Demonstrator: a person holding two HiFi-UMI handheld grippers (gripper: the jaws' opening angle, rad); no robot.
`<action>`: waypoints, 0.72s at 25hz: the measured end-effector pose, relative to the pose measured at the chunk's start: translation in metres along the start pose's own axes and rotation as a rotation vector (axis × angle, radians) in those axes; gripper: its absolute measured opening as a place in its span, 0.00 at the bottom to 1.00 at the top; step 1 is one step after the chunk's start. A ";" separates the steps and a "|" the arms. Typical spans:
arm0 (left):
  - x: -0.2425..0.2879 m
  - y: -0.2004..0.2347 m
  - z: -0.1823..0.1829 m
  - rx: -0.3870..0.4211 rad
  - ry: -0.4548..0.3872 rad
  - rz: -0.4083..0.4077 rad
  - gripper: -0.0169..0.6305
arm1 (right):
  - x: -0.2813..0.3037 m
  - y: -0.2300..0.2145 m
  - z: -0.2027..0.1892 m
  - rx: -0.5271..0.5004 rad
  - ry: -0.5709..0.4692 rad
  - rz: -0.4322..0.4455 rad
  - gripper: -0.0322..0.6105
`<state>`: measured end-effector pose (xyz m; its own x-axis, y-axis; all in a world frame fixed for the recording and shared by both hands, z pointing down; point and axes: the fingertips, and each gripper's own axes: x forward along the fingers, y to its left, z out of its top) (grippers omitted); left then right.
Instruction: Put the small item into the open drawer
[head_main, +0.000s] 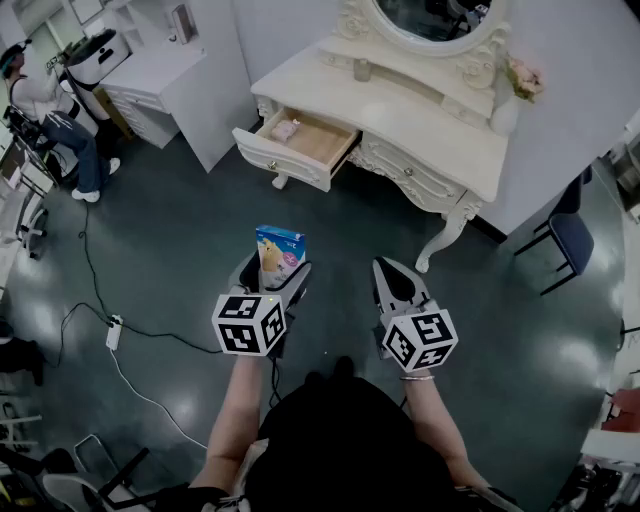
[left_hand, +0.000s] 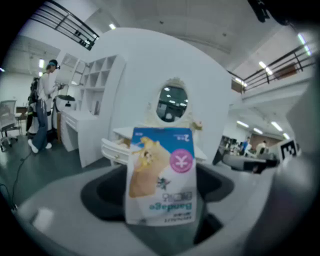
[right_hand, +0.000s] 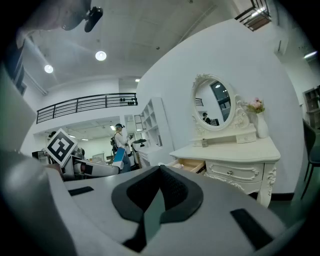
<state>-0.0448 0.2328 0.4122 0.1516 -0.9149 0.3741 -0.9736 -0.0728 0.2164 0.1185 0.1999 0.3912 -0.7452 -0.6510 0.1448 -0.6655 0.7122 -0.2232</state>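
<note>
Left gripper: jaws clamped on the bottom edge of a packet, which stood up out of them; held above the floor, aimed toward the table.
Packet: blue and white, with a tan animal picture and a round pink mark; its print read upside down in the left gripper view. It was in the air, well apart from the drawer.
Right gripper: jaws closed tip to tip, nothing between them; held just beside the left gripper.
Drawer: pulled open at the left end of the table, pale wood inside; a small pink item lay in it toward its left end.
Table: cream, carved, set against a white wall, with an oval mirror on top and a vase of pink flowers at its right end.
Floor: dark green and glossy, with a cable trailing at the left.
Person: stood at the far left, near white shelving.
</note>
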 end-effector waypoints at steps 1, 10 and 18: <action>0.001 -0.001 0.000 -0.003 0.002 0.001 0.69 | -0.001 -0.002 -0.001 0.004 0.001 0.001 0.05; 0.009 -0.004 0.006 0.000 0.007 0.008 0.69 | 0.002 -0.016 -0.004 0.057 0.005 0.000 0.06; 0.022 -0.005 0.020 0.021 -0.015 0.037 0.69 | 0.001 -0.035 0.007 0.056 -0.023 0.005 0.06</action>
<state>-0.0396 0.2052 0.4012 0.1132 -0.9230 0.3676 -0.9819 -0.0474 0.1834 0.1420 0.1725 0.3924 -0.7469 -0.6537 0.1217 -0.6579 0.7001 -0.2774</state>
